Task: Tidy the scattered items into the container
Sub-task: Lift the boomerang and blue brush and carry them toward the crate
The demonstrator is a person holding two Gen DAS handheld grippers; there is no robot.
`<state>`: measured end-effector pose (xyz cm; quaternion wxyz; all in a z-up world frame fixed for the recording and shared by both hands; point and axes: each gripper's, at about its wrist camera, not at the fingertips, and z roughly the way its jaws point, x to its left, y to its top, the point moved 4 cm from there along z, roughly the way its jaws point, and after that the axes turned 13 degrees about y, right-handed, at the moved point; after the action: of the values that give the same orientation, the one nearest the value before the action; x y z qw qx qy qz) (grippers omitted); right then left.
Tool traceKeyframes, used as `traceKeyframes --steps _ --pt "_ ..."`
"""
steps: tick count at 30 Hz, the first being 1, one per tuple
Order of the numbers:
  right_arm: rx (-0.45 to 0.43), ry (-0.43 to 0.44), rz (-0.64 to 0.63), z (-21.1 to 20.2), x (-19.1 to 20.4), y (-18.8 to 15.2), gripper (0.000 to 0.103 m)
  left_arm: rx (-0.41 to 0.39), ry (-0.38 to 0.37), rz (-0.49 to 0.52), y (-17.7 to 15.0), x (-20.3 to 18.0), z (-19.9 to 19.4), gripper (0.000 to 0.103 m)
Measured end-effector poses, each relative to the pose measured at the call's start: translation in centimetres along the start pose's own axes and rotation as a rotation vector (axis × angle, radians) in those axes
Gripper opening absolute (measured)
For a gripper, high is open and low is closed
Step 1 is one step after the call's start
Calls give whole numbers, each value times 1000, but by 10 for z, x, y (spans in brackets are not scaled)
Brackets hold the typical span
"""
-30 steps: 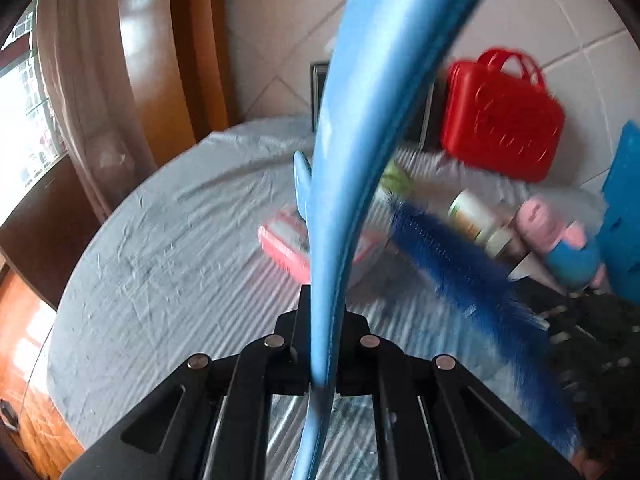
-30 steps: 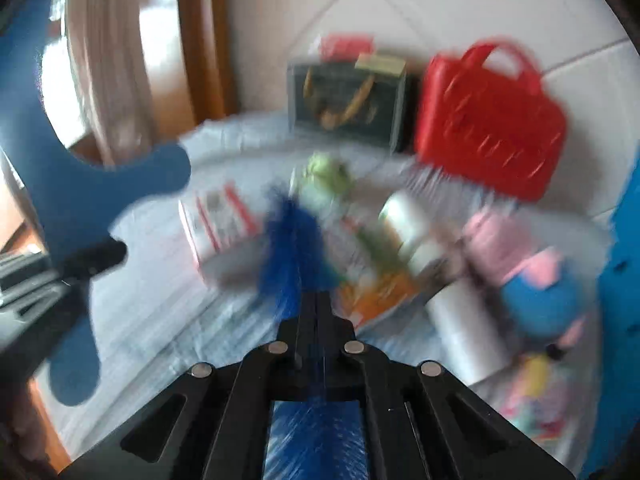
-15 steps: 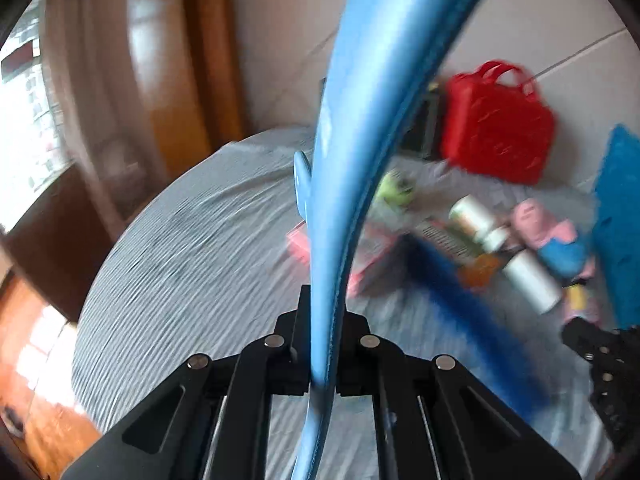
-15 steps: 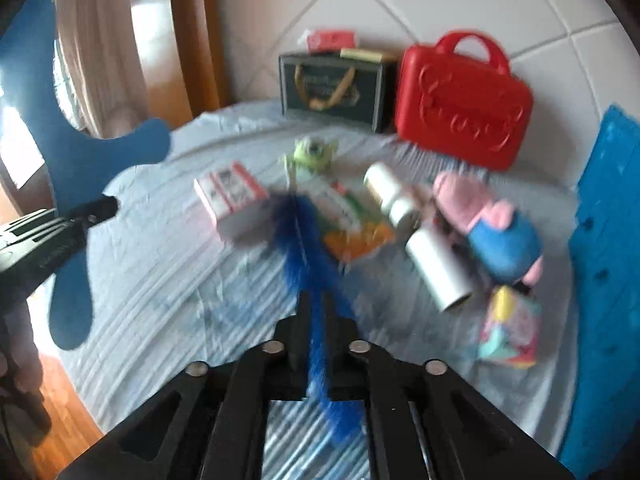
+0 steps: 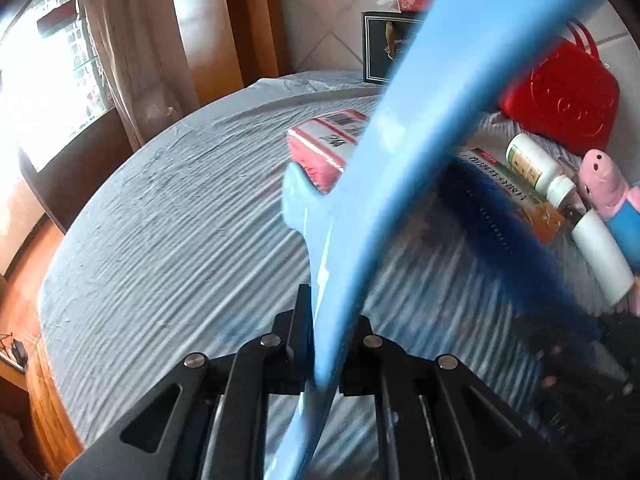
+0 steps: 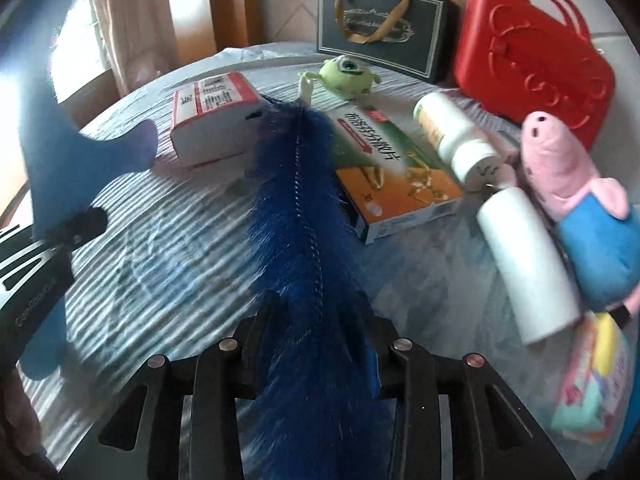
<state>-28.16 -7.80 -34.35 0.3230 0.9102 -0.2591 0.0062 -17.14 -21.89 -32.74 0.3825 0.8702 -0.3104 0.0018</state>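
Note:
My left gripper [image 5: 328, 320] is shut on a flat light-blue plastic piece [image 5: 420, 140] that rises up and to the right across the left wrist view. The right wrist view shows that piece [image 6: 72, 160] and the left gripper [image 6: 40, 264] at the far left. A dark blue bristle brush [image 6: 296, 200] lies along my right gripper [image 6: 318, 308]. Its jaws are opening, and the brush is still between the fingers, its far end near a red-and-white box [image 6: 212, 120]. The brush [image 5: 500, 232] also shows in the left wrist view, blurred.
A round table has a grey striped cloth [image 5: 180, 220]. On it lie a green one-eyed plush [image 6: 348, 74], a green-orange carton [image 6: 392, 172], a white bottle [image 6: 456, 140], a white cylinder [image 6: 528, 260], a pig plush [image 6: 580, 200] and a colourful packet [image 6: 592, 380]. A red case [image 6: 532, 60] and a dark gift bag [image 6: 380, 28] stand behind.
Both grippers have sunk toward the table, so the items look nearer and larger. The right gripper's fingers have parted around the brush. The left still clamps the light-blue piece.

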Motion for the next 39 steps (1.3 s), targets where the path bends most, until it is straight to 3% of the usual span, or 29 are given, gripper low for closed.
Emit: traceKeyframes --steps 3,6,8,9,11,12,13,20,30,39 --pt "-8 15 -3 6 -4 4 39 -10 15 -14 4 -7 5 11" --pt "-14 6 -33 11 -4 10 52 -13 23 -28 8 -9 8 11" --pt "-18 9 -37 15 -4 14 54 -13 28 -36 9 -11 9 11" --pt "-24 7 -35 16 -5 15 52 -13 29 -40 11 -13 10 11" --pt "-43 8 -38 16 -5 16 35 -15 31 -43 11 -15 10 11" --pt "-52 9 -32 14 -5 16 22 -16 32 -44 12 -15 10 11" --pt "-58 16 -18 13 -7 15 19 -17 32 -44 13 -16 11 11" --pt "-138 80 21 -14 -4 16 17 -24 8 -61 11 -17 0 9" --pt "-262 37 18 -86 16 40 17 -102 -40 -57 40 3 -58 8" --pt "-389 -74 56 -181 48 69 17 -250 -177 8 96 30 -143 8"
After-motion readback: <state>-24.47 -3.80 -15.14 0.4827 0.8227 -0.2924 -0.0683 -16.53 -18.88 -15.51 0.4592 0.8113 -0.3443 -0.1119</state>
